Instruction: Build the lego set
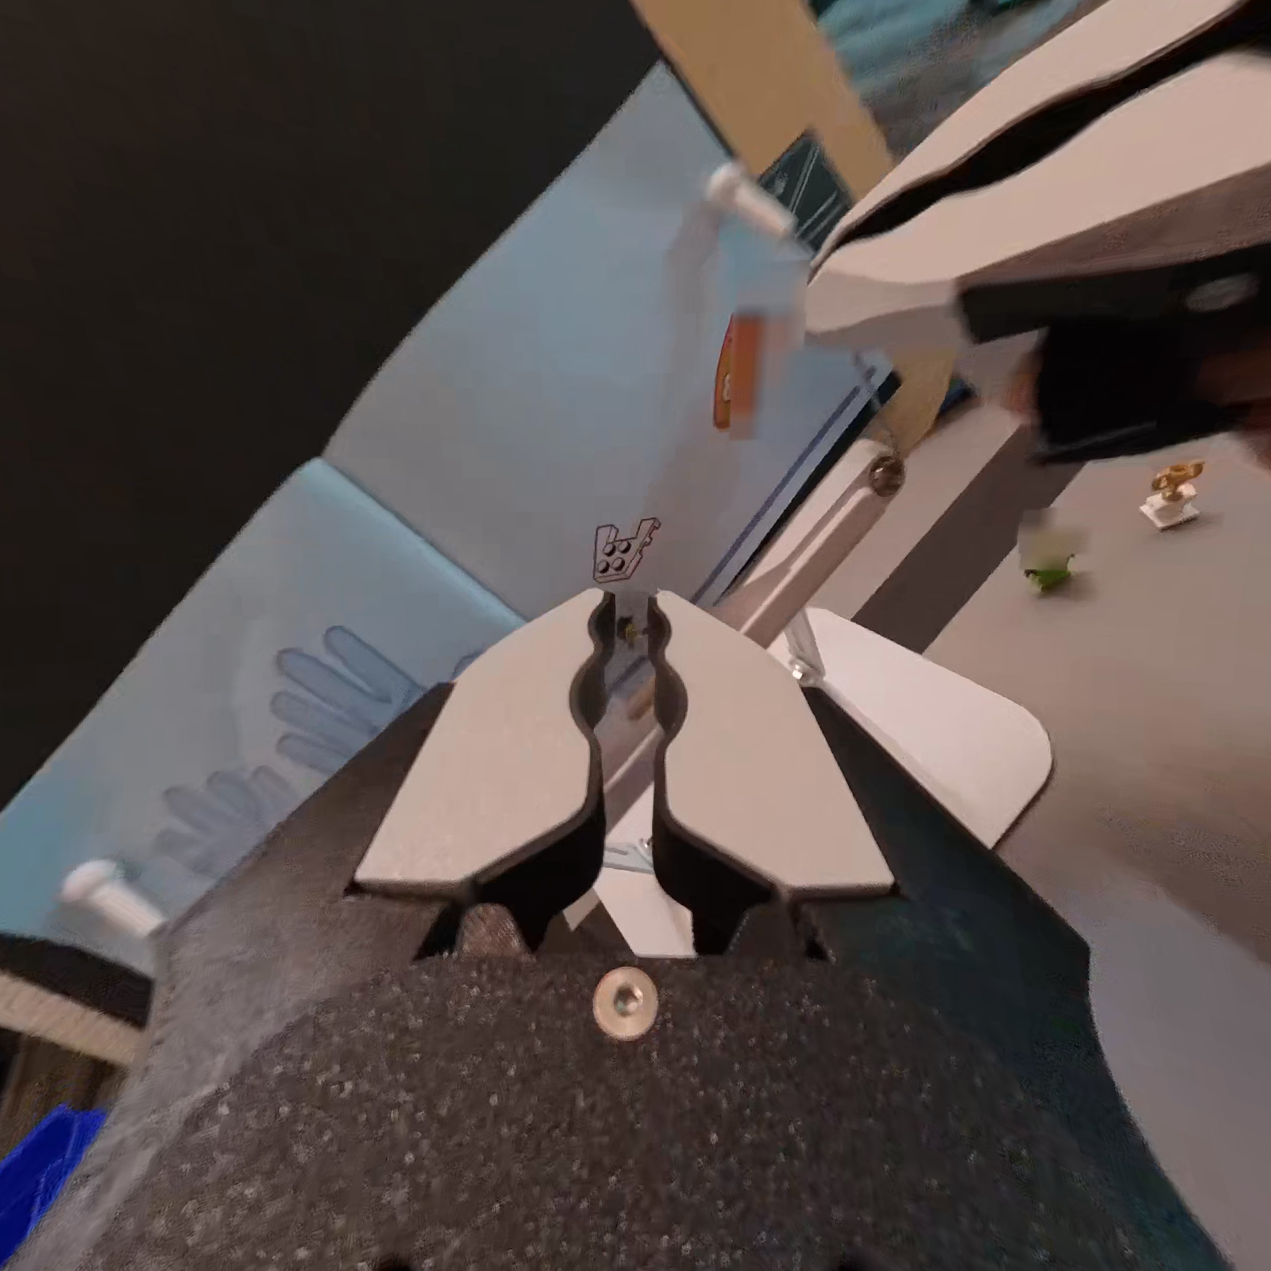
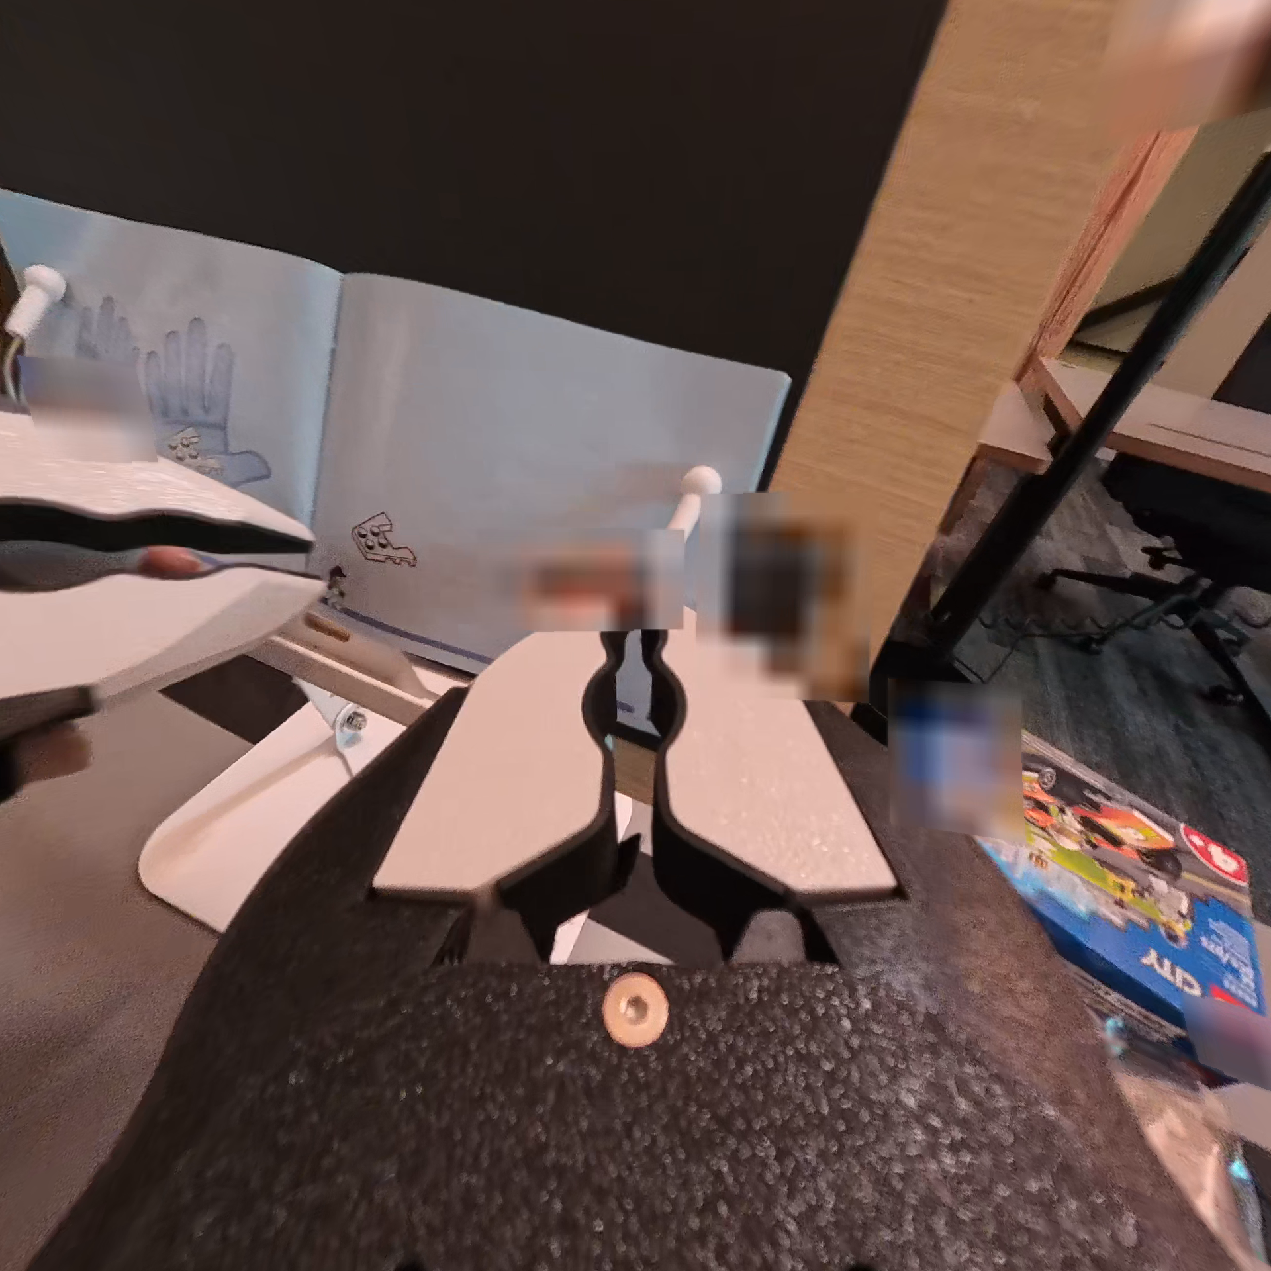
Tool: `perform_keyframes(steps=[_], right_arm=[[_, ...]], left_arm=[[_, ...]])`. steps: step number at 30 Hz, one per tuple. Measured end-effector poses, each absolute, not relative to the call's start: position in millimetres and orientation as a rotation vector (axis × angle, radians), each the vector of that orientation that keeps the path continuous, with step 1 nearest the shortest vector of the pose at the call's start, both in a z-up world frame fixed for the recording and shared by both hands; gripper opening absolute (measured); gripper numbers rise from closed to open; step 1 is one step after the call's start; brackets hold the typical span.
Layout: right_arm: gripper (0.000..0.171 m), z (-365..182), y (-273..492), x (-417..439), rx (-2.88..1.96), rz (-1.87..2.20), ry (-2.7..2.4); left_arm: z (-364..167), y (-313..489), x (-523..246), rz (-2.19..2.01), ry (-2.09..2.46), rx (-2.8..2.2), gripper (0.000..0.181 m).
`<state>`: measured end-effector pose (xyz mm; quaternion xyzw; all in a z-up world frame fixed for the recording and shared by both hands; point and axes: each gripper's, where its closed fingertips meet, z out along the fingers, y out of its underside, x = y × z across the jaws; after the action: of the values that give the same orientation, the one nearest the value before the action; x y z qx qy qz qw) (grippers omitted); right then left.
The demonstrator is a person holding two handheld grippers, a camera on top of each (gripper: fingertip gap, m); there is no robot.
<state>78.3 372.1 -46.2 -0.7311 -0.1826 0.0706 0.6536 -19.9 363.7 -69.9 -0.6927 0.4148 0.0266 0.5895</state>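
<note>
Both jaws narrow, holding nothing; instruction booklet [image 2: 550, 426] on stand just past tips.

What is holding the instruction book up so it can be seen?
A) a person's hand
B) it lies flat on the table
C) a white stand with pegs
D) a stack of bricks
C: the open instruction book leans upright on a white stand, with white pegs pressing on its pages, and no hand or bricks support it.
</note>
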Motion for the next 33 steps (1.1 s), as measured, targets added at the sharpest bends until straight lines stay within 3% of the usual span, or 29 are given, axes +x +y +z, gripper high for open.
perform_keyframes(steps=[2,10,14,18,22,26,33], right_arm=[[0.004,-50.6,369.5,88.9,-1.666,0.225,-0.327],[0.018,-94.2,353.7,126.6,-1.650,0.831,0.179],[0.027,-56.4,339.5,169.6,-1.535,0.617,0.148],[0.035,-11.2,333.6,126.1,-1.411,0.097,-0.457],[0.046,-6.2,350.9,76.6,-1.314,-0.219,-0.813],[0.058,-3.3,378.0,66.0,-1.336,-0.238,-0.809],[0.037,-26.5,391.1,60.8,-1.384,-0.202,-0.802]], left_arm=[[-73.4,375.2,-23.2,0.100,0.971,-1.623,0.001],[-69.9,375.9,-24.3,0.171,0.996,-1.559,0.000],[-68.3,377.6,-20.3,0.163,1.010,-1.554,0.000],[-66.7,376.3,-16.3,0.136,0.991,-1.553,0.000],[-64.5,375.1,-14.3,0.103,0.957,-1.557,0.000],[-65.2,373.6,-12.2,0.095,0.958,-1.557,0.000],[-66.9,374.5,-12.4,0.077,0.969,-1.551,0.000]])
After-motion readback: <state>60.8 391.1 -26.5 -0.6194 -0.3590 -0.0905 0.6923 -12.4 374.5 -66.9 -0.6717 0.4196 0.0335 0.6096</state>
